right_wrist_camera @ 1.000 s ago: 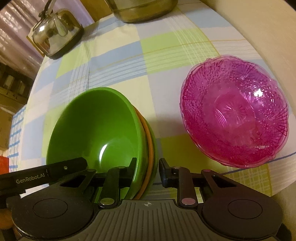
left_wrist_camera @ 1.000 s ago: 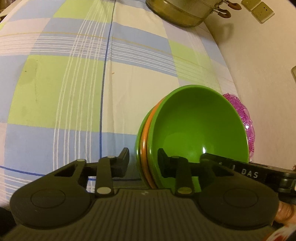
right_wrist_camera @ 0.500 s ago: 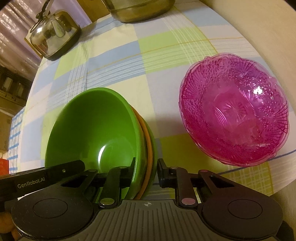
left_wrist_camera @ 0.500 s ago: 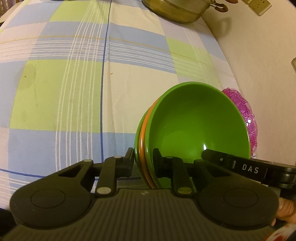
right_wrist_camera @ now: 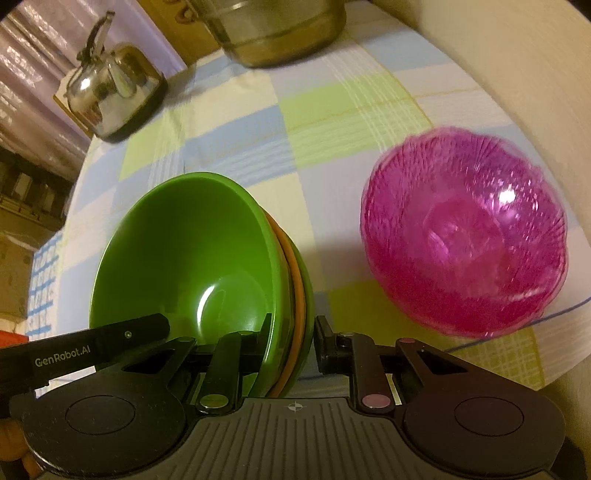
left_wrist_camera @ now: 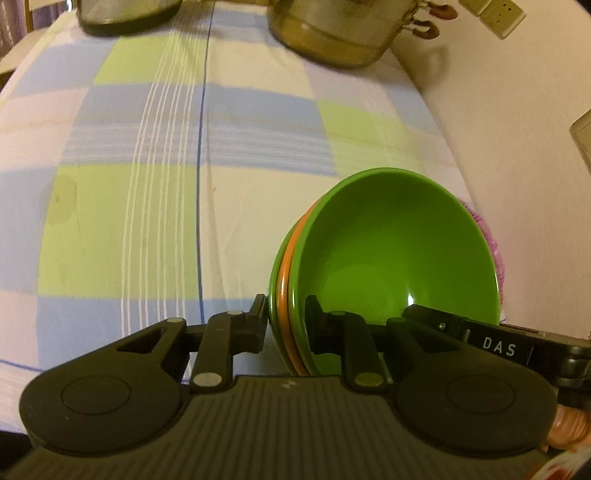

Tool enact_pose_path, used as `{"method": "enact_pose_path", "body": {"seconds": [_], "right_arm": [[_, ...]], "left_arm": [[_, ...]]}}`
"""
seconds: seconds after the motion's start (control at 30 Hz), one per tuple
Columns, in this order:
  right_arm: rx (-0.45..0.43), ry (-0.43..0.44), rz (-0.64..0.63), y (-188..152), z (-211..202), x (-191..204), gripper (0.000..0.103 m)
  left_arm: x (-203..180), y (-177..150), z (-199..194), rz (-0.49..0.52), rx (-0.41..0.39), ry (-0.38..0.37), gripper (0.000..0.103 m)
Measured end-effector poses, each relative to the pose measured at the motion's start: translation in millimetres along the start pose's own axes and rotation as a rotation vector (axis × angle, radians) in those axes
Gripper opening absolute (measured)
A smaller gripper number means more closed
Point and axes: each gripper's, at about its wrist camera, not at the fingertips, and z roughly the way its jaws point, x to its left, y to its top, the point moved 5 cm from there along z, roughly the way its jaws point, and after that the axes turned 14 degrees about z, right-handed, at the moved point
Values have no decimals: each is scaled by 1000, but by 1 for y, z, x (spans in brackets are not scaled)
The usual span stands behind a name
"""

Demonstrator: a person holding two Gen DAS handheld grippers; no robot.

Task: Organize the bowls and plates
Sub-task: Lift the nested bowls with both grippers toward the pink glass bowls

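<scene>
A stack of nested bowls, green with an orange one between [left_wrist_camera: 395,258] [right_wrist_camera: 199,258], is held tilted above the checked tablecloth. My left gripper [left_wrist_camera: 286,321] is shut on the stack's left rim. My right gripper [right_wrist_camera: 291,332] is shut on the stack's right rim. Each gripper's body shows in the other's view. A pink glass bowl [right_wrist_camera: 465,251] sits on the cloth to the right of the stack; only its edge [left_wrist_camera: 493,243] shows in the left wrist view, behind the stack.
A large metal pot [left_wrist_camera: 340,33] [right_wrist_camera: 273,29] stands at the far end of the table. A steel kettle [right_wrist_camera: 110,85] stands at the far left. A wall [left_wrist_camera: 517,147] runs along the table's right side. The checked cloth [left_wrist_camera: 129,184] spreads to the left.
Both grippers closed on the stack's rims and have lifted it; the views pulled back and up, so the pot and kettle show more fully.
</scene>
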Motion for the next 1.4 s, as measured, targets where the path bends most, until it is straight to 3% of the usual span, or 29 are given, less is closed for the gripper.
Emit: {"method": "enact_pose_path", "body": {"seconds": [0.33,0.67,1.03,1.4], "right_arm": [[-95,10,43,42,-46,-14,21],[-181,-49,109,84,-89,-70,21],[-155,-95,171,100,-76,-125,20],[-114,-91,211,103,-48,-144,20]], "left_arm": [[-54,57,-14,87,-55,-34,18],[-133,92,16,171,-35,-108,18],[-166,90,64,215,59,-113,18],[-166,89,90,219,94,-84,18]]}}
